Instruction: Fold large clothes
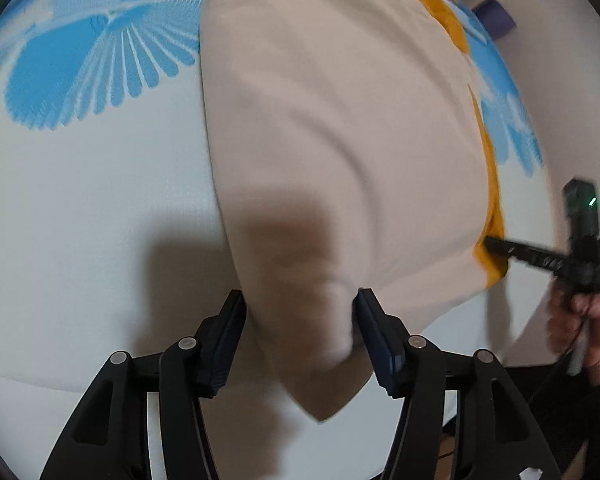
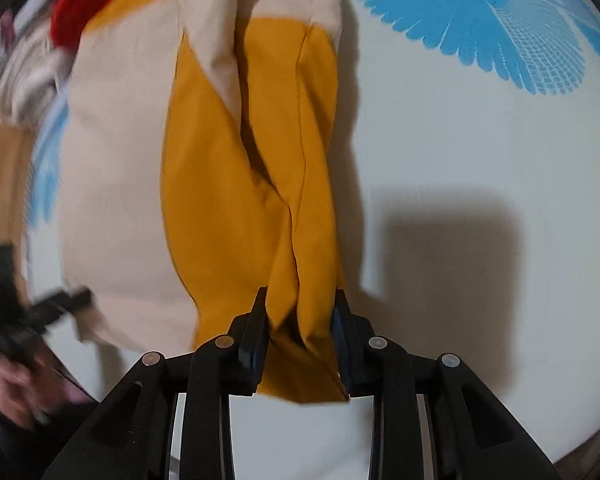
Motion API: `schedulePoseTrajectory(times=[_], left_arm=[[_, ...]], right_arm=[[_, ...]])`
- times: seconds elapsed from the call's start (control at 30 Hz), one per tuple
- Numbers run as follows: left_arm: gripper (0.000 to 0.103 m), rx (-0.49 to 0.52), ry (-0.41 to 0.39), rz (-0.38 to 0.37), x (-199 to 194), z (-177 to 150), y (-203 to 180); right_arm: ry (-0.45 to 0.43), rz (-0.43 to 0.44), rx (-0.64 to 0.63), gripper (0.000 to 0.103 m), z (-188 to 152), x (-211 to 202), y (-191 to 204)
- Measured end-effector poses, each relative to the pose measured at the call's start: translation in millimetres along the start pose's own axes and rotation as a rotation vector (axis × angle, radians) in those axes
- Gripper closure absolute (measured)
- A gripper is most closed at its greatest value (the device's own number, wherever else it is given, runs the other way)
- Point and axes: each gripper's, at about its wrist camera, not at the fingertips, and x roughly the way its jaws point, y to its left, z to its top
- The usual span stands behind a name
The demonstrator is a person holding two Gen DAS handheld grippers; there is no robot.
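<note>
A large garment with a beige side point(image 1: 340, 140) and mustard-orange panels point(image 2: 220, 160) lies partly lifted over a white bed sheet printed with blue feathers point(image 1: 80, 200). My left gripper point(image 1: 300, 312) has a thick beige fold filling the space between its pads, with a corner hanging toward the camera. My right gripper point(image 2: 300, 312) is shut on a bunched orange fold. In the left wrist view the right gripper point(image 1: 496, 246) grips the orange edge at the far right. The left gripper point(image 2: 76, 298) appears blurred at the beige corner in the right wrist view.
A person's hand point(image 1: 580, 320) holds the right gripper's handle. A red cloth point(image 2: 80, 0) and a pale striped heap point(image 2: 24, 80) lie beyond the garment. A purple object point(image 1: 496, 18) sits at the sheet's far edge. Bare sheet point(image 2: 460, 140) spreads right of the garment.
</note>
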Motion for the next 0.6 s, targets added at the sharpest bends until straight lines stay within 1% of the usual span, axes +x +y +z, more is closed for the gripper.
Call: schedulePoseTrajectory(times=[0.03,0.07,0.1,0.13,0.2,0.23,0.27,0.3,0.33,0.37,0.4,0.43,0.5,0.53,0.57,0.6], left_arm=[[0.037,0.022,-0.006,0.058,-5,-3,-4],[0.034,0.035,-0.017,0.121,-13,-7,-8],[0.032,0.041,-0.032,0.170,-19,-7,-11],[0.032,0.044,-0.060,0.220,-28,-12,-16],[0.031,0.046,-0.139,0.309,-52,-22,-31],[0.026,0.048,-0.183,0.334,-64,-28,-37],[0.022,0.048,-0.253,0.360,-81,-39,-47],[0.015,0.045,-0.296,0.375,-92,-46,-50],[0.009,0.039,-0.356,0.400,-107,-57,-60],[0.007,0.036,-0.407,0.412,-119,-68,-70],[0.006,0.035,-0.445,0.415,-125,-76,-79],[0.004,0.035,-0.485,0.418,-135,-87,-88],[0.001,0.035,-0.543,0.420,-149,-107,-97],[0.001,0.035,-0.559,0.419,-150,-111,-104],[0.001,0.034,-0.576,0.412,-156,-120,-107],[0.001,0.032,-0.592,0.404,-159,-129,-111]], right_arm=[[-0.002,-0.015,-0.014,0.073,0,-2,2],[-0.007,-0.030,-0.016,0.071,-3,-7,2],[-0.007,-0.043,-0.011,0.069,-6,-10,2],[-0.007,-0.092,-0.019,0.069,-11,-14,4],[-0.023,-0.251,-0.094,0.069,-22,-21,16],[-0.050,-0.376,-0.144,0.069,-29,-27,24],[-0.101,-0.474,-0.174,0.068,-37,-38,31],[-0.157,-0.494,-0.179,0.068,-42,-50,37],[-0.250,-0.458,-0.166,0.068,-49,-72,44],[-0.356,-0.404,-0.143,0.065,-58,-97,52],[-0.438,-0.369,-0.131,0.059,-68,-117,56],[-0.545,-0.340,-0.123,0.052,-83,-140,66],[-0.704,-0.321,-0.123,0.016,-113,-171,86],[-0.775,-0.318,-0.122,0.011,-130,-183,97],[-0.822,-0.311,-0.127,0.008,-145,-191,106],[-0.843,-0.302,-0.134,0.008,-154,-195,111]])
